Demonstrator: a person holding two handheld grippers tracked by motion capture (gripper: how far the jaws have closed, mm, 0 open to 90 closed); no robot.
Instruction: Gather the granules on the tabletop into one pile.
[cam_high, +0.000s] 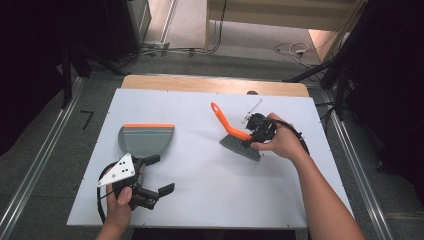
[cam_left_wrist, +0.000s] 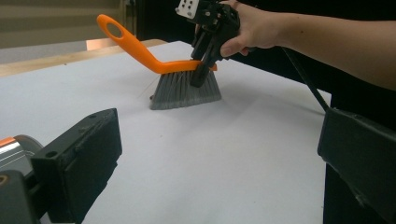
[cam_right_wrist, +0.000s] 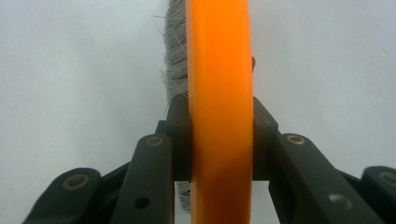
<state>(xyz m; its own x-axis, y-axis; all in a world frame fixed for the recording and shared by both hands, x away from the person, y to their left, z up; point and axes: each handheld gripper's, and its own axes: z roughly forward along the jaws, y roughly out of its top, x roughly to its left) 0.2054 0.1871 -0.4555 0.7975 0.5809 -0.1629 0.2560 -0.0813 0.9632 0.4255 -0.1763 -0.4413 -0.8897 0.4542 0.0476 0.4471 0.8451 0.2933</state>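
High view: white tabletop (cam_high: 200, 190) on a wooden board, grey floor with cables beyond. Brush (cam_high: 231, 131) lies right of centre, handle pointing up-left to the far edge; dustpan (cam_high: 146, 140) at left. Left claw (cam_high: 155, 175) released, beside the dustpan.
Left gripper view: bristles (cam_left_wrist: 184, 91) rest on the tabletop.
Right gripper view: right claw (cam_right_wrist: 219, 144) clenched on the orange back.

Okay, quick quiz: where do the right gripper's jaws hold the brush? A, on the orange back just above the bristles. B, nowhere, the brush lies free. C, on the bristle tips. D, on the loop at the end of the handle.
A: the right gripper clamps the orange back of the brush just above the grey bristles; its own view shows both jaws pressed against the orange.
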